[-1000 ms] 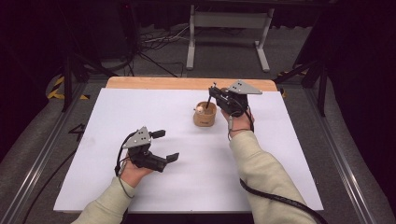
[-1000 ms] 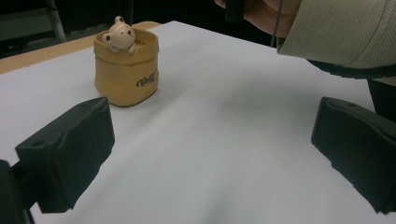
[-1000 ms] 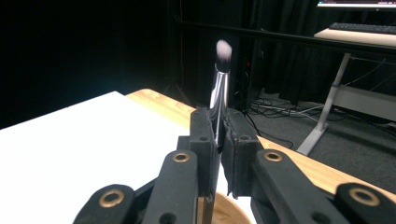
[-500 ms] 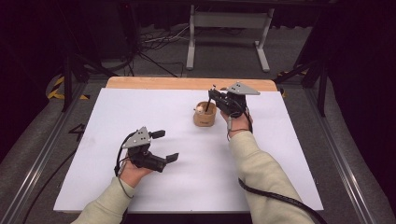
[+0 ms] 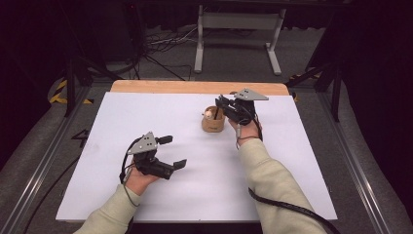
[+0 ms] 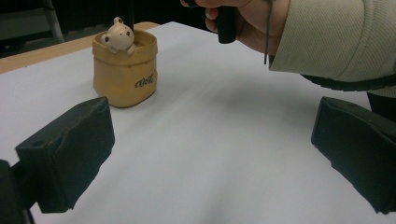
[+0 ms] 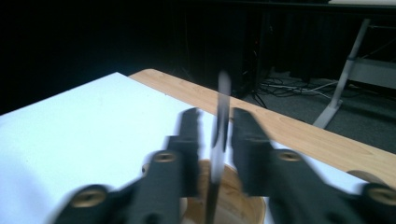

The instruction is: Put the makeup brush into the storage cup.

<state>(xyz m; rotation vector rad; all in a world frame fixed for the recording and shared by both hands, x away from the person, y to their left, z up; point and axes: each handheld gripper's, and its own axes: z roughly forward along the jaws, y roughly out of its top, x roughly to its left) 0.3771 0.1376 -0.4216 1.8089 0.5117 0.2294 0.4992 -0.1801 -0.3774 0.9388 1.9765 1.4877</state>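
A tan pot (image 5: pixel 213 125) with a small bear figurine (image 5: pixel 208 114) on its rim stands on the white table top (image 5: pixel 292 161) right of centre. My right gripper (image 5: pixel 221 103) hovers just over the pot. Its jaws have just been opening and stand apart. A thin dark stick (image 7: pixel 223 107) with a pale tip stands upright between them, with a gap on each side, its lower end inside the pot (image 7: pixel 236 198). My left gripper (image 5: pixel 173 151) rests open near the front left with nothing between its fingers, and from it the pot (image 6: pixel 123 74) and bear (image 6: pixel 116 35) lie ahead.
A wooden strip (image 5: pixel 195 87) edges the table's far side. Beyond it are a grey stand (image 5: pixel 238 29) and cables on the floor. The right hand and sleeve (image 6: pixel 299 32) reach across at the upper right in the left gripper view.
Both hands have stayed where they were. The right gripper's jaws look slightly wider apart over the pot than before.
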